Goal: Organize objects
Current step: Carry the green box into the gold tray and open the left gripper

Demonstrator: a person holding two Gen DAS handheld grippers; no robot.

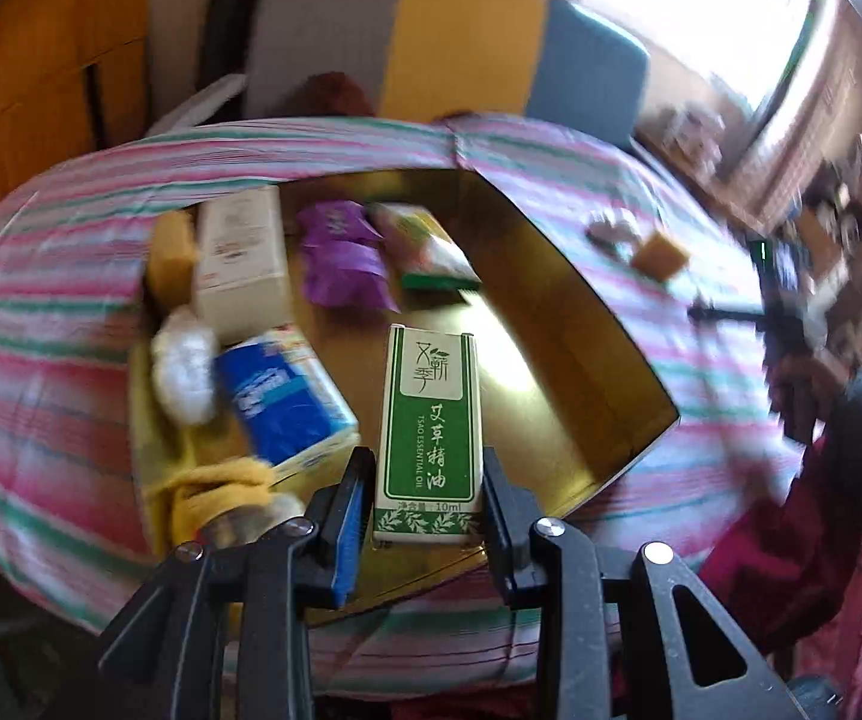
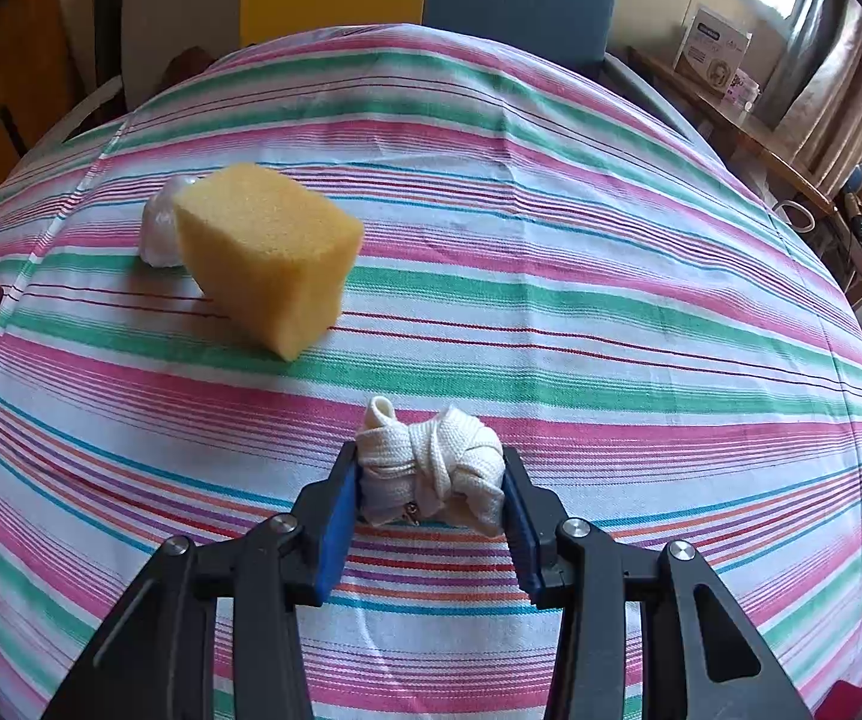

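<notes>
Green-and-white, the essential oil box (image 1: 428, 438) stands upright between the blue pads of the left gripper (image 1: 425, 498), jaws clamped on its lower half, and it hangs over the gold-lined open box (image 1: 556, 300) on the striped tablecloth (image 1: 47, 330). That gripper tilts steeply down toward the box's inside. Down in there: a blue tissue pack (image 1: 284, 396) just left of the held carton, a white carton (image 1: 245, 264) behind it, a purple packet (image 1: 344, 258), a green-edged packet (image 1: 431, 249), a white wad (image 1: 182, 372) and a yellow cloth (image 1: 221, 489) by the near left corner.

Over on the right wrist view, the right gripper (image 2: 431, 492) is pinched on a knotted white cloth bundle (image 2: 431, 462), pads pressing both sides, angled sharply down at the tablecloth (image 2: 610, 312). Whether the bundle touches the fabric I can't tell. Well ahead and to the left sits a yellow sponge block (image 2: 269, 258), tipped on an edge, with a small white object (image 2: 158, 228) touching its far side.
</notes>
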